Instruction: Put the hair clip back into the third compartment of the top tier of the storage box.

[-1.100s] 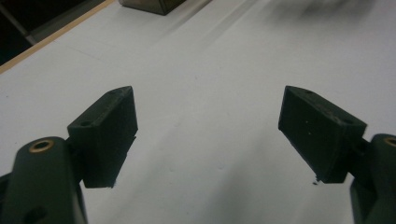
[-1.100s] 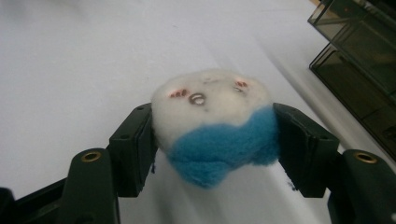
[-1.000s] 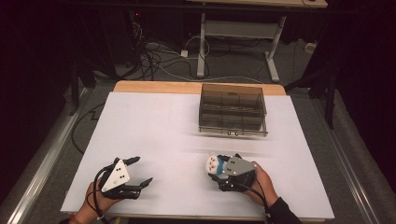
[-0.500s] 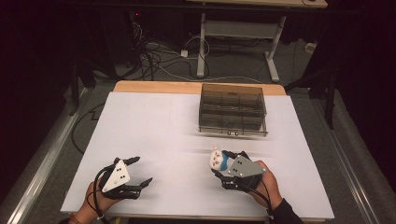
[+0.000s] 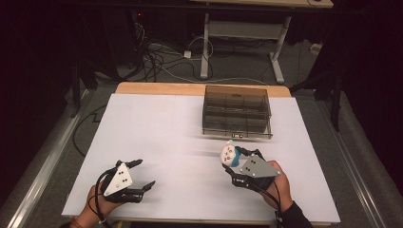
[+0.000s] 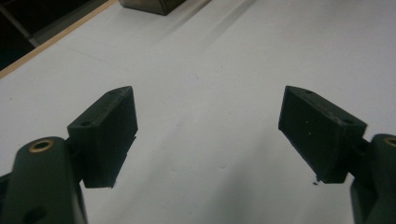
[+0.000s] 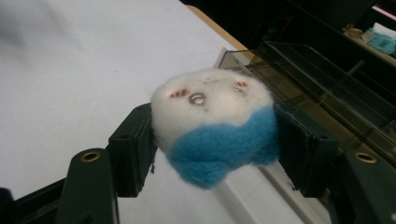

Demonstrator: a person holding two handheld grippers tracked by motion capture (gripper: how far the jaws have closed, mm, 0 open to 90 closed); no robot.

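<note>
Right gripper [image 5: 237,159] is clamping a small felt toy [image 5: 228,155], white on top and blue below, between its two black jaws; in the right gripper view the toy [image 7: 215,128] is sitting squeezed from both sides, with most of its bulk bulging forward past the pads. It is hanging above the white table [image 5: 157,137], just short of the smoky compartment box [image 5: 236,111] that is standing toward the far edge. Left gripper [image 5: 138,175] is resting low at the near left with jaws spread wide, nothing between them, well apart from the toy.

Risks as judged from here:
- Grip is sitting on soft wool near the toy's rear; the felt is compressing, so a quick swing could let it squirm out and drop on the table short of the box.
- Box walls are translucent and the dividers hard to read; a low approach could be catching the toy or a jaw on the near rim and shoving the box away.
- Loose fibres may be clinging to a pad on release, dragging the toy sideways into the wrong compartment.
- Left gripper is too far off to be steadying the box.
</note>
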